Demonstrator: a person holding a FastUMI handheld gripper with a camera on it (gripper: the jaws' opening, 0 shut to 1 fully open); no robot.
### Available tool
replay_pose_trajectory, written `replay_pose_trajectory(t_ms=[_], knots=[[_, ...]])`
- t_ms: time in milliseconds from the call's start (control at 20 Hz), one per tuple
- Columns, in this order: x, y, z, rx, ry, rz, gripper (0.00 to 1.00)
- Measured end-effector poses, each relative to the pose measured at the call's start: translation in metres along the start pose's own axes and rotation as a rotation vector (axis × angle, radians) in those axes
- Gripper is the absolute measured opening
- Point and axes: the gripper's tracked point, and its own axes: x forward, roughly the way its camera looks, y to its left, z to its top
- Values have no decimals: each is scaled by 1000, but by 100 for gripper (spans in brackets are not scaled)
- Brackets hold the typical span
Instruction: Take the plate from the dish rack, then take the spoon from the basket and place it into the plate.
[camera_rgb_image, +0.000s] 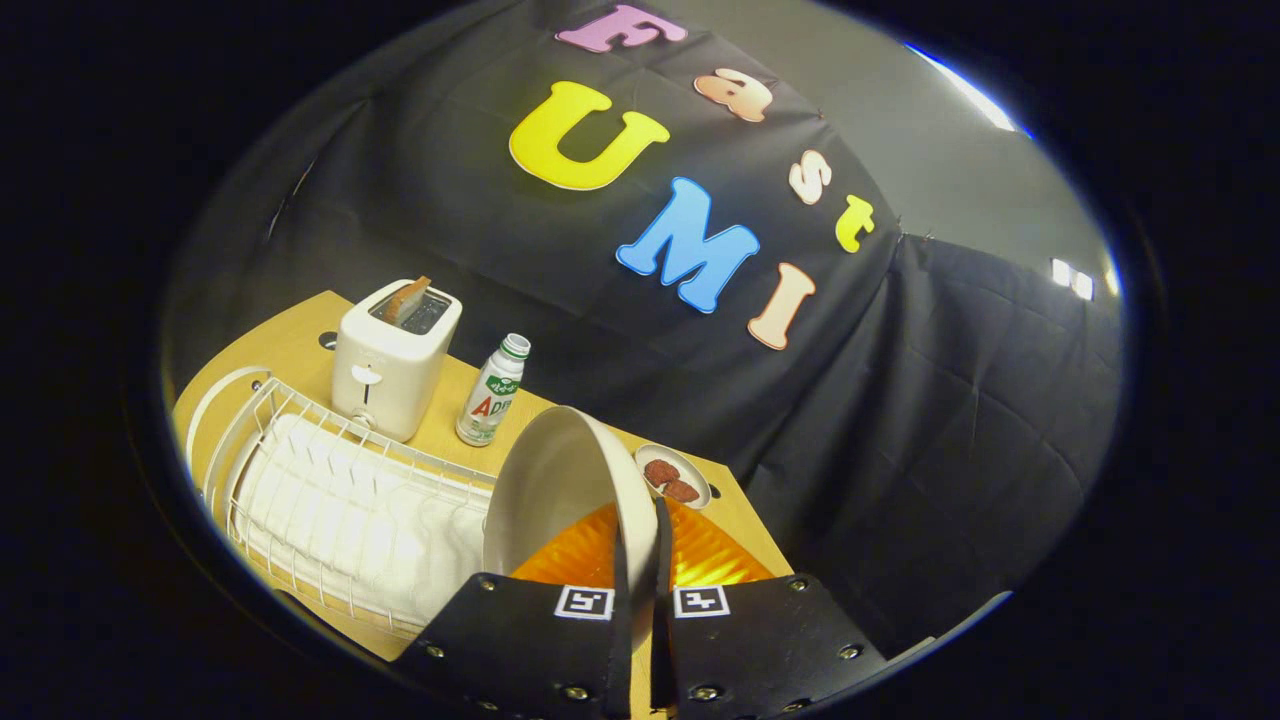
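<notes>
A pale wooden bench (300, 345) stands against the booth's black cloth wall, with a grey wall and bright ceiling lights beyond the cloth. On the bench sit a white toaster (392, 362) with 1 slice of bread in its slot, a small white bottle (492, 392) with a green cap just beside it, and a little dish (673, 476) holding 2 reddish-brown pieces further along. A white wire dish rack (330, 500) lined with white cloth lies in front of the toaster. An orange ribbed surface (700, 555) shows just ahead of the fingers; what it is I cannot tell. The claw (640, 560) is nearly pressed together, its 2 black fingers pinching the rim of the white plate (560, 500). The plate stands on edge, tilted, held up clear of the dish rack, rising from between the fingertips with its hollow face turned toward the rack side.
</notes>
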Motion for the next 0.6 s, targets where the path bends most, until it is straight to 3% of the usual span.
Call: replay_pose_trajectory(t_ms=[300,600], knots=[[-48,-26,-17,16,-30,-13,7],[-97,-22,-82,70,45,51,7]])
